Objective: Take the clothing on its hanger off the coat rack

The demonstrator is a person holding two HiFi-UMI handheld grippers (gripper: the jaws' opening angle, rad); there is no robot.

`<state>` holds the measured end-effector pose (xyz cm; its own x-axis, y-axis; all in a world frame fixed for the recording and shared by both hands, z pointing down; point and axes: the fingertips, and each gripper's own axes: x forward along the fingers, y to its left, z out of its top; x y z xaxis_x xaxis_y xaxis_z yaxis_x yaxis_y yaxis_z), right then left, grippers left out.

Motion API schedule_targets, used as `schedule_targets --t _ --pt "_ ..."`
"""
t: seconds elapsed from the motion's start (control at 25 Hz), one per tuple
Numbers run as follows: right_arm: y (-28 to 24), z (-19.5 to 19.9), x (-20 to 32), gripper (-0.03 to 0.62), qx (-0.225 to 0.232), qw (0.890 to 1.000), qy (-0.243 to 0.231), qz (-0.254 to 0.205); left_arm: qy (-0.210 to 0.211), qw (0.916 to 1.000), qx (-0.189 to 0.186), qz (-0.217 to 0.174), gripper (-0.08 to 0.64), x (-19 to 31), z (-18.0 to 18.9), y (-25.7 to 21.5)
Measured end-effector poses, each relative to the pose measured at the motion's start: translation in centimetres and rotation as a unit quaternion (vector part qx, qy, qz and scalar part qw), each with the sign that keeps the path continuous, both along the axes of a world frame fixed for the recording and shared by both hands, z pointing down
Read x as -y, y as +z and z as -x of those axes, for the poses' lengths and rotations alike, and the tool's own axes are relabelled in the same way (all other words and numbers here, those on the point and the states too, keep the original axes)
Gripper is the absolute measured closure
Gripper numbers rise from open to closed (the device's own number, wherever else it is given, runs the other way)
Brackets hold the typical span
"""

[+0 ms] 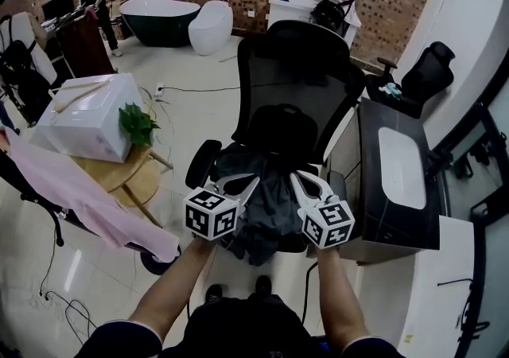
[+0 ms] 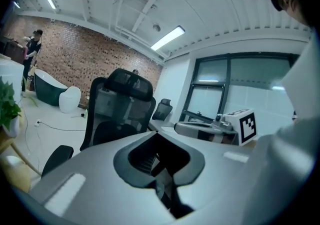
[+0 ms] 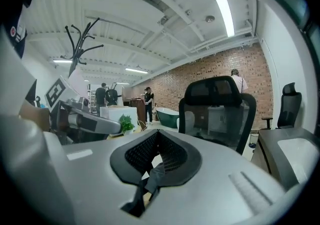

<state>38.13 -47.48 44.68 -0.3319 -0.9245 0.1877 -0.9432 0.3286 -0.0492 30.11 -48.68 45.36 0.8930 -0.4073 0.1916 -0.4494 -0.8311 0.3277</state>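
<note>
Garment (image 1: 269, 217), dark and bunched, over the black office chair (image 1: 296, 70) seat; left gripper (image 1: 251, 184) and right gripper (image 1: 297, 180) fingers each pinched shut on its cloth.

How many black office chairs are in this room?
2: one chair in the middle, with dark clothing on its seat; another chair farther back at the right. Others may be hidden.
</note>
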Motion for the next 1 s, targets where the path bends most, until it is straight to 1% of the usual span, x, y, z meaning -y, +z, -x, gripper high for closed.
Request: schedule_targets --t 0.16,0.4,0.72,1.0 --pt "-2.2 0.4 -1.1 0.591 0.018 1.0 -0.003 -0.025 0.0 0.9998 -0.005 -0.02 0.549 -0.3 0.2 -1.6" --pt "-4.6 0.3 -1.9 0.591 0.025 0.998 0.004 -0.052 -0.003 0.9992 -0.014 -0.036 0.549 -0.5 0.6 -3.3" --pt "-5.4 -0.5 -2.2 0.592 0.017 0.998 0.015 -0.06 0.002 0.9989 -0.021 -0.042 0.549 -0.8 0.2 -3.8" --pt "-5.4 -0.6 -2.4 0.592 0.023 0.998 0.016 -0.057 0.009 0.9989 -0.019 -0.042 0.549 -1.1 -0.2 -3.8"
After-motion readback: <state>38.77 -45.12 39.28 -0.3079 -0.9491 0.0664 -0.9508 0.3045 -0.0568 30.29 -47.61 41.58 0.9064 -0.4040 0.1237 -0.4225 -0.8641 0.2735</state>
